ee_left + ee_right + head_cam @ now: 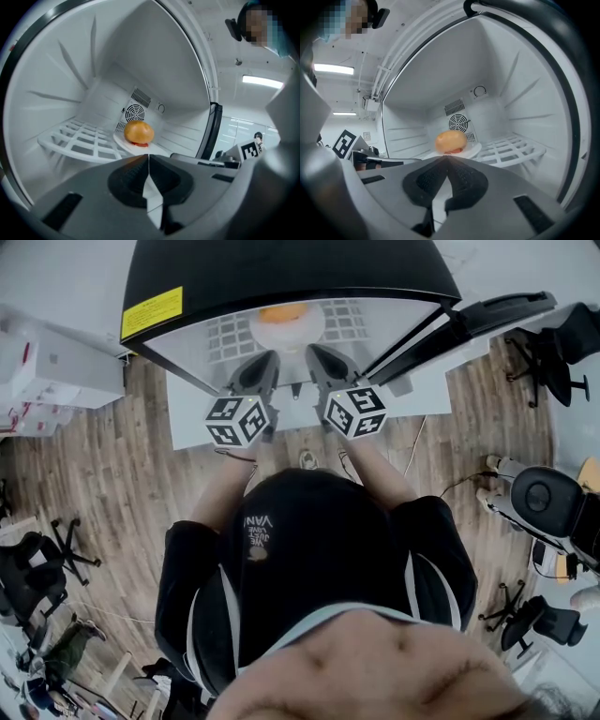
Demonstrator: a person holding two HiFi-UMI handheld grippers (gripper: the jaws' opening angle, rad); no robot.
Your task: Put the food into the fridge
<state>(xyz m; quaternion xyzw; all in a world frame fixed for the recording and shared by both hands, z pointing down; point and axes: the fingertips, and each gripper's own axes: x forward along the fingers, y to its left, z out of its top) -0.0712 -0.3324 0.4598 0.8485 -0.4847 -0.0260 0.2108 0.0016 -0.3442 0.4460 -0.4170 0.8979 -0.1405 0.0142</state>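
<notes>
Food is seen inside the fridge (281, 268): a round, golden bun (138, 131) with a red layer showing at its base. It is set on a white plate (474, 150), and the plate is rested on the white wire shelf (79, 140), near the back wall and just in front of the round fan grille (459, 123). The door (487, 320) is swung open to the right.

The left gripper (148, 160) is held at the fridge opening, pointed inward at the bun. Its jaws are pressed fully together, tip against tip, and nothing is caught between them. The bun and plate are not touched by it; they lie well beyond its tips.

The right gripper (445, 161) is held just beside the left one, likewise aimed at the bun. Its jaws are also brought together at the tips, with nothing gripped and no contact made with plate, bun or shelf.

From the head view both grippers are seen side by side, close together but apart, at the front edge of the compartment.
</notes>
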